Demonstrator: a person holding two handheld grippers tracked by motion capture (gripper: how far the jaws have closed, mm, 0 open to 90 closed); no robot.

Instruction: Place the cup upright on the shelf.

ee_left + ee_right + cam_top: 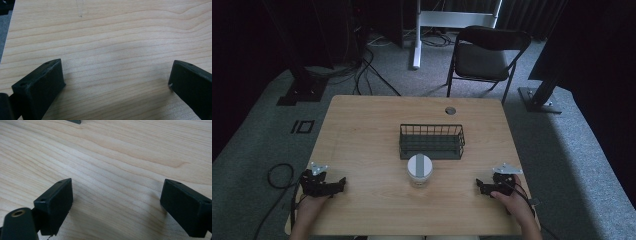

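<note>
Both tools at rest, jar ahead of me.
My left tool [343, 183] and right tool [478, 185] lie on the table [362, 145], jaws apart and empty. The jar [419, 170] stands between them, just before the basket [431, 141]; I should approach level, jaws straddling its body.

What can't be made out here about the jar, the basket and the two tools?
- Jar, high view: contents not readable; the lid covers the top and the jar is small and dim.
- Wire basket, high view: whether anything lies inside is too dark to tell.
- Left tool, left gripper view: jaws stand apart over bare table; the jar lies outside the frame.
- Right tool, right gripper view: a dark corner at the top edge is cut off, unidentifiable.
</note>
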